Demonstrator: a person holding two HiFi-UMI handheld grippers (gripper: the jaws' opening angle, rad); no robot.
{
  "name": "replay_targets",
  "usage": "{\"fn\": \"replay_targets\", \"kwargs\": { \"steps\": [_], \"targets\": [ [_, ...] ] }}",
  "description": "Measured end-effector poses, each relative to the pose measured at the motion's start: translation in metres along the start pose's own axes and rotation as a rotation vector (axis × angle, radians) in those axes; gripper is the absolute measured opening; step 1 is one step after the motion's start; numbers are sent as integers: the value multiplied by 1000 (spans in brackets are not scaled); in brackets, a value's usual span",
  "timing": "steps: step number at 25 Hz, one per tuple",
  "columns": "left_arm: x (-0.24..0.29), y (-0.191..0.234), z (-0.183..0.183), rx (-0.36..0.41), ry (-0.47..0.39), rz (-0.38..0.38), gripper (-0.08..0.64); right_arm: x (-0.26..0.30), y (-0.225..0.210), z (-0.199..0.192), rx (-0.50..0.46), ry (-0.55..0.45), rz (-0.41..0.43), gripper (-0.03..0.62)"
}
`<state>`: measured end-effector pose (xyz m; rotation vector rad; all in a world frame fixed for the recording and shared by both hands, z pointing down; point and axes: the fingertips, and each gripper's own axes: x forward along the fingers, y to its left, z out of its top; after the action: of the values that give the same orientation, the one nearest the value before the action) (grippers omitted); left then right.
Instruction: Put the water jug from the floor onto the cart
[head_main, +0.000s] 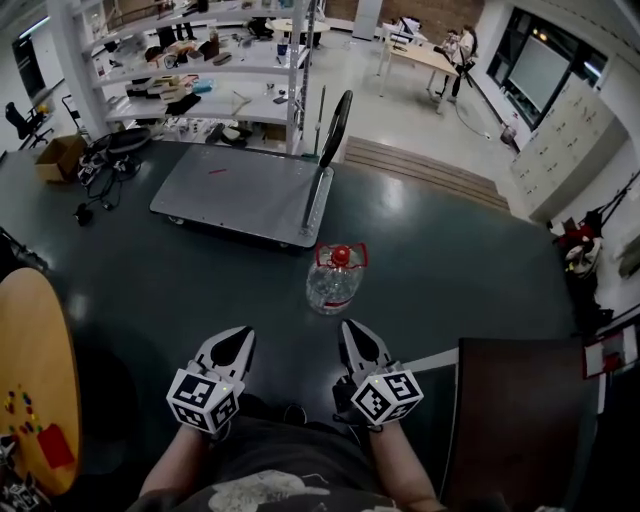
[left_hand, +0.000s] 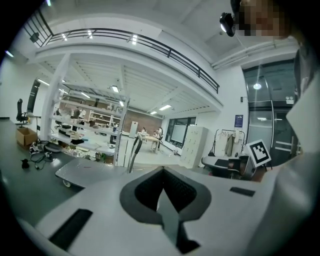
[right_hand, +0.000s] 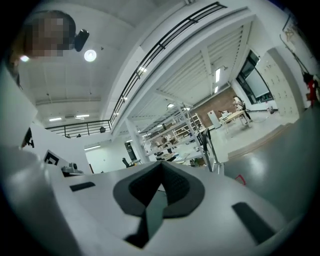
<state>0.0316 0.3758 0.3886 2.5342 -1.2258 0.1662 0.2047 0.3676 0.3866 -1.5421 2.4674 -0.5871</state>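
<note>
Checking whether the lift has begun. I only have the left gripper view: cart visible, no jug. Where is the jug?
Observer: In the head view the water jug stands upright on the floor, just off the handle end of the cart.
Operator: Is either claw on it?
Observer: No. The left claw and the right claw are both nearer the person than the jug, and neither touches it.
Operator: Is the right claw open?
Observer: It is shut, with nothing between its jaws, as the right gripper view shows.
</note>
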Motion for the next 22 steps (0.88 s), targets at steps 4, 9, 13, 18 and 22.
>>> {"fn": "replay_targets", "kwargs": {
  "steps": [4,9,13,18,22],
  "targets": [
    [8,0,-3,-1,14,19,7,3,-11,2,24,-21,11,-9],
    [27,4,-5,-2,33,2,6,17,-25,2,29,-5,-3,-9],
    [52,20,-7,-29,51,-22,7,37,-42,-4,46,20,-49,-9],
    [100,54,6,-25,70,-67,6,81,-67,-1,28,51,-111,-9],
    [140,88,21,-14,78,-98,6,129,-84,6,-27,66,-151,-9]
  ]
}}
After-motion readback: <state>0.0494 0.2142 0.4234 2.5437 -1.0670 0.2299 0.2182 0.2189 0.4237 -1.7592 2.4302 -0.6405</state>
